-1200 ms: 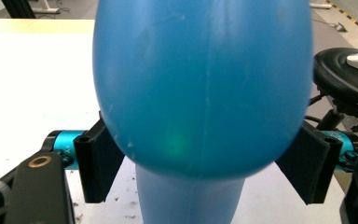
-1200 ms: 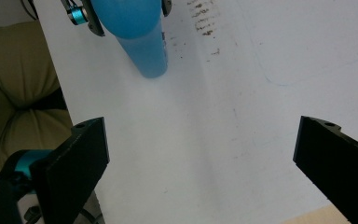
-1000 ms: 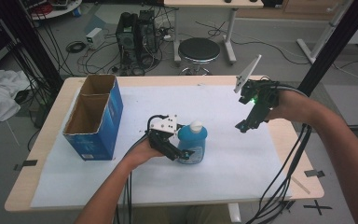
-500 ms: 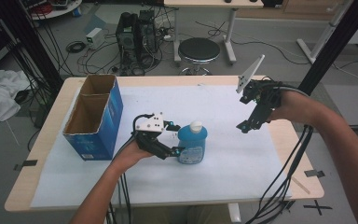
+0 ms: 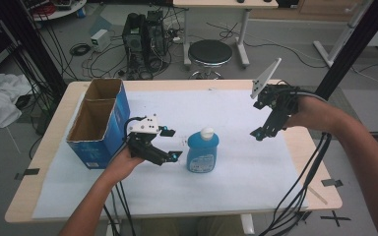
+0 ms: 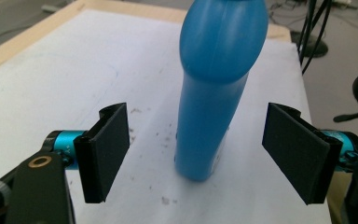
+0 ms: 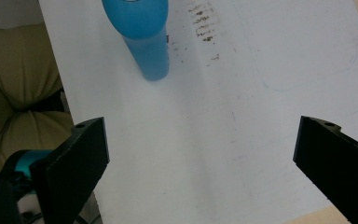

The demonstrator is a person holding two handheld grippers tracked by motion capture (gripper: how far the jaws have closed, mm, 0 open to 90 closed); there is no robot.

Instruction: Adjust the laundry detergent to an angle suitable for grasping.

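Observation:
A blue bottle (image 5: pixel 203 151) with a white cap stands upright on the white sheet (image 5: pixel 236 118) in the middle of the table. My left gripper (image 5: pixel 174 144) is just left of it, open, its jaws apart from the bottle with nothing between them. In the left gripper view the bottle (image 6: pixel 214 88) stands ahead of the two pads (image 6: pixel 107 149), untouched. My right gripper (image 5: pixel 259 133) hangs above the table's right side, jaws wide open and empty. The right gripper view looks down on the bottle (image 7: pixel 144 37) far beyond its jaws.
A blue cardboard box (image 5: pixel 98 123) with two open compartments stands at the table's left, close behind my left hand. A stool (image 5: pixel 210 51) and computer gear sit on the floor beyond the table's far edge. Cables trail off the near edge.
My left gripper has let go of the bottle and drawn back to the left, away from it. The bottle stays upright in place. The right gripper has not moved.

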